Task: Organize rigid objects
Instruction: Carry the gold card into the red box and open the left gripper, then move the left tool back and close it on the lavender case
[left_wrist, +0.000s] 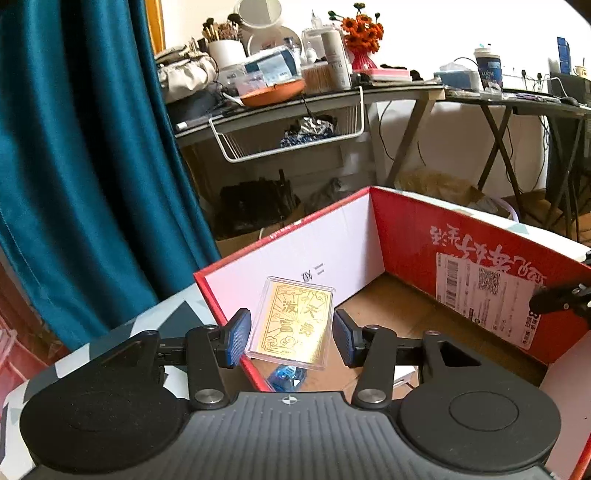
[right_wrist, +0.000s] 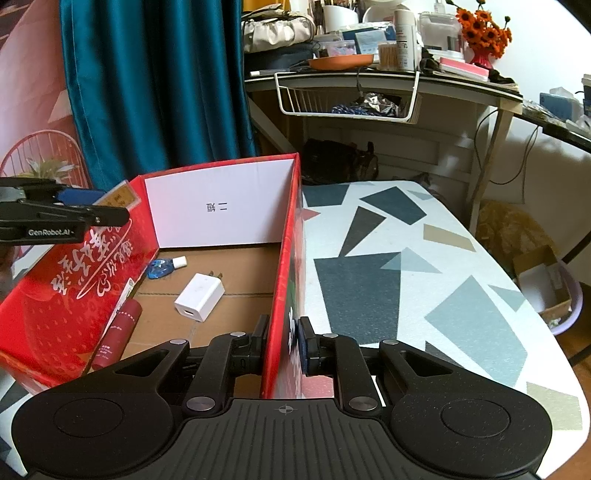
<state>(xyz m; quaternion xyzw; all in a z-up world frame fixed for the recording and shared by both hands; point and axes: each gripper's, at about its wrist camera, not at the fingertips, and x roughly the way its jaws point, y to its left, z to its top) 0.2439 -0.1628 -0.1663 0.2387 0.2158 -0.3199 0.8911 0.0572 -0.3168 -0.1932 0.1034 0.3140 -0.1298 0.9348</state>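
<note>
Left wrist view has the left gripper (left_wrist: 291, 338) pinching a gold card (left_wrist: 291, 325) in a clear case, its blue pads (left_wrist: 234, 339) set against the card's two long edges. The card is tilted, top end leaning far and right, and hangs over the near left wall of the red box (left_wrist: 406, 229), above the box's brown floor. Just below the card's near end lies a small blue item (left_wrist: 286, 378) on the box floor; what it is I cannot tell from here. The box stands on a table (left_wrist: 173, 314) with a grey and white geometric print.

Right wrist view shows the right gripper (right_wrist: 283, 341) pressed together on the box's right wall (right_wrist: 284, 258), one finger inside the box and one outside. On the box floor lie a white charger (right_wrist: 199, 295) near the middle, a blue and white item (right_wrist: 164, 267) toward the far left corner, and a dark red tube (right_wrist: 118, 332) along the left wall. At the left edge of this view the left gripper (right_wrist: 85, 201) shows above the box's left wall with the card (right_wrist: 120, 197) between its fingers. A teal curtain (right_wrist: 159, 81) hangs beyond the box.
</note>
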